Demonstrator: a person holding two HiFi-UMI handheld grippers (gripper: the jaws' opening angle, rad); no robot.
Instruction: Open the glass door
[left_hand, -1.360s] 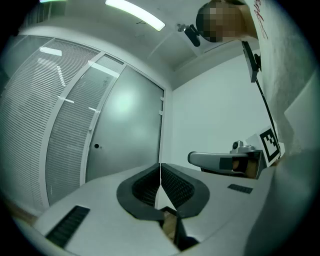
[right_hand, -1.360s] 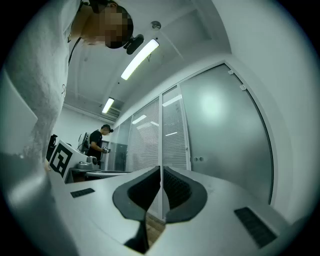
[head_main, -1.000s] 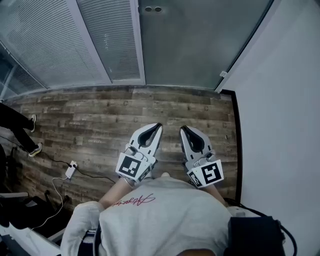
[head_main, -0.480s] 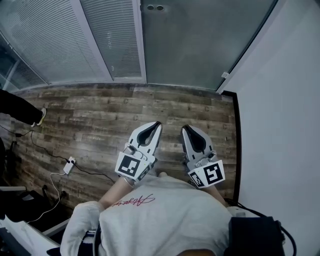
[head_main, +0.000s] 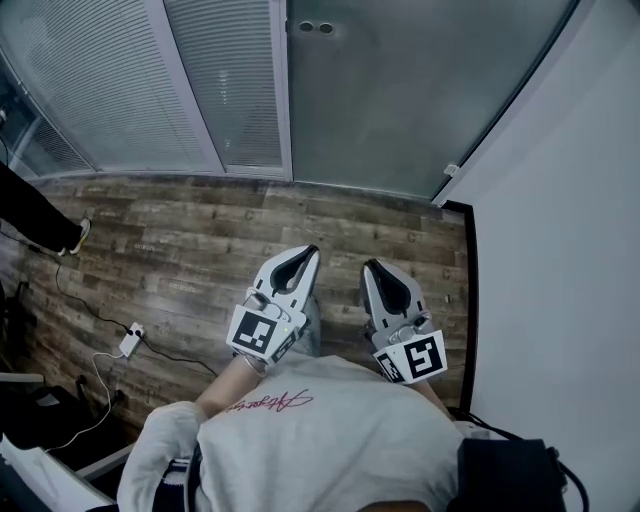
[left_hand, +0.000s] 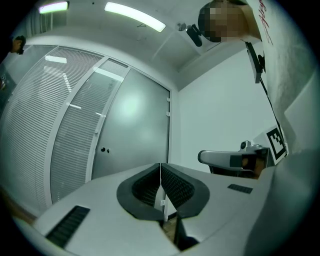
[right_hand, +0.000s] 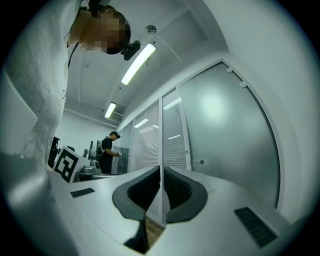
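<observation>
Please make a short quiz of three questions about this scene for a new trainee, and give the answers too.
1. True or false: the left gripper touches the glass door.
2. Choose one: the jaws of the right gripper are A) wide open, B) shut with nothing between them, C) shut on a handle.
3. Short answer: in the head view, what stands directly right of the door?

Key: 1 false, it hangs over the floor, apart from the door. 2 B. 3 a white wall.
</observation>
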